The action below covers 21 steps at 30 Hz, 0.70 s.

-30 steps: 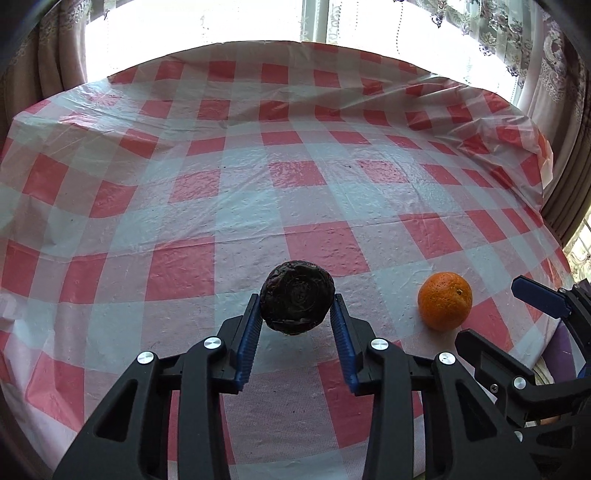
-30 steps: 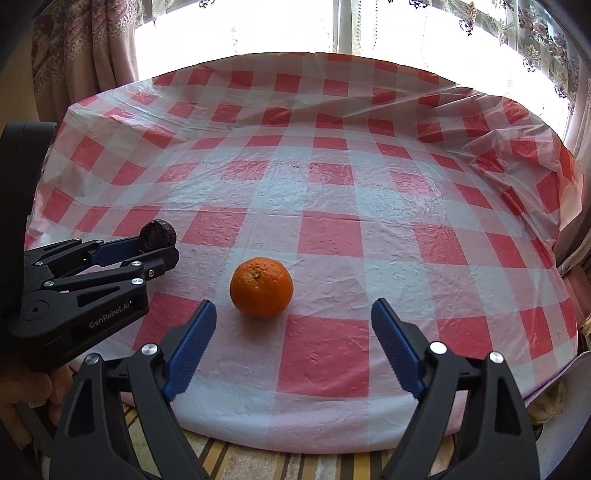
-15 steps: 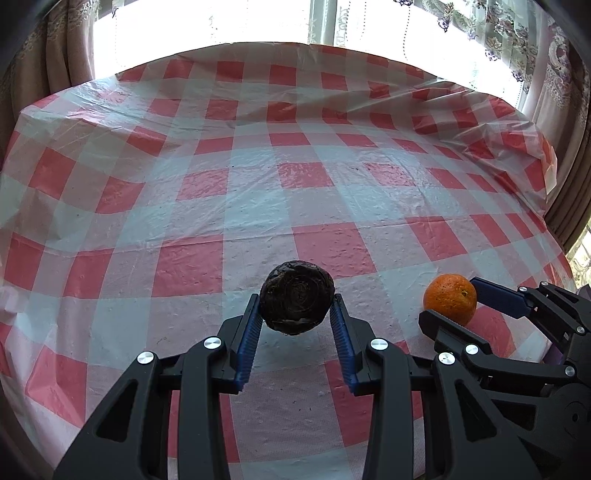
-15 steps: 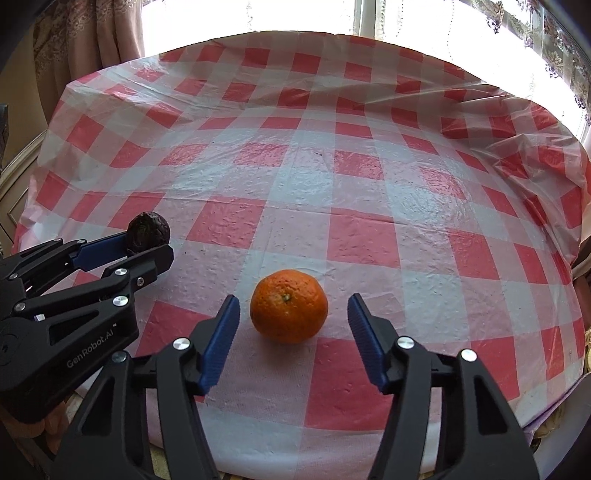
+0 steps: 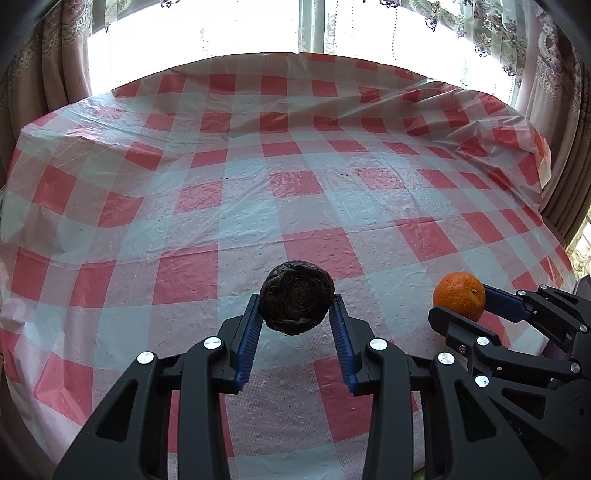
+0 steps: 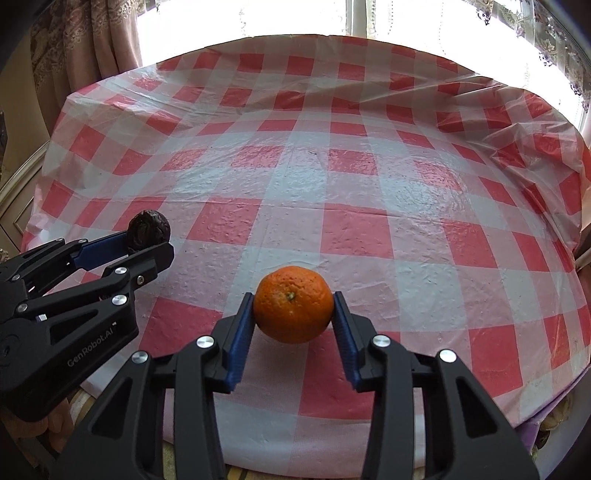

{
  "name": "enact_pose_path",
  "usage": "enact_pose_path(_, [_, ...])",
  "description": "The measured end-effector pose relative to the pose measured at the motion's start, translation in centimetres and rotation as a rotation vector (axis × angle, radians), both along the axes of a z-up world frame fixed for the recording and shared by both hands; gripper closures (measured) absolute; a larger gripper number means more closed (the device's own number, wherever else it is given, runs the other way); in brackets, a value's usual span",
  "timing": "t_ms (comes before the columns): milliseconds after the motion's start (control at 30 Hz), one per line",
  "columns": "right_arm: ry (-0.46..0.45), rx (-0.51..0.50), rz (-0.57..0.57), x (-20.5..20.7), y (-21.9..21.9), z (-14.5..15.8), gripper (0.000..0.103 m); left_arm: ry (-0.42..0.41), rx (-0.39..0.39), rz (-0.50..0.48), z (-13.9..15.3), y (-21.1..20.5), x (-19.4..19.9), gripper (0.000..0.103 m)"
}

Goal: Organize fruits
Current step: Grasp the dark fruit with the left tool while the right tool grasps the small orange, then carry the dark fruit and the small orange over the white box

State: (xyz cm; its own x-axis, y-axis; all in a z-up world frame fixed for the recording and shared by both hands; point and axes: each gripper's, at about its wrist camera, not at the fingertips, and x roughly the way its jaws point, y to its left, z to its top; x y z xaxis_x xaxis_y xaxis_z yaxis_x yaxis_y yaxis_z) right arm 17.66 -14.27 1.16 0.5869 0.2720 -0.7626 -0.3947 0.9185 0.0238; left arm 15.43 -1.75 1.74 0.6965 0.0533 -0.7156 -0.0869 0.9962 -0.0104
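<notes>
Nearest the right wrist camera, the right tongs (image 6: 294,306) have just been closing, and the orange (image 6: 293,303) sits between them; both blue pads now press its sides, so they are clamped on the orange. The orange looks to rest on the cloth (image 6: 332,177) of the worktop, close to the near edge; whether it has lifted at all cannot be told.

Just left of the orange, the left tongs (image 5: 295,314) are clamped on a dark fruit (image 5: 296,297), wrinkled and round. A shadow lies on the cloth beneath it, so it seems to hang a little clear of the surface.

Beyond the orange the checked cloth runs bare to the far edge, with creases toward the far right corner, and then the window (image 6: 354,16) and curtains (image 6: 92,40). No bowl or tray shows in either view, so where the fruits should go is not clear.

The step in hand appears to be securing the orange for a lift. To do it well, the pads should stay on the widest part of the fruit, with the squeeze firm but not crushing, since the peel is soft and the round shape may roll out. A straight upward lift, keeping the right tongs apart from the left, would avoid knocking the dark fruit.
</notes>
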Motion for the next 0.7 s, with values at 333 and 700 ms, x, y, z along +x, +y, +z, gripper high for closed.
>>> enact_pose_path(333, [-0.021, 0.038, -0.043, -1.3, -3.0, 1.3, 0.061, -0.028, 0.034, -0.044, 1.4, -1.9, -0.9, 0.067])
enact_pose_path(700, [-0.043, 0.068, -0.105, -3.4, -7.8, 2.7, 0.061, -0.045, 0.048, -0.111, 2.8, -4.6, -1.8, 0.067])
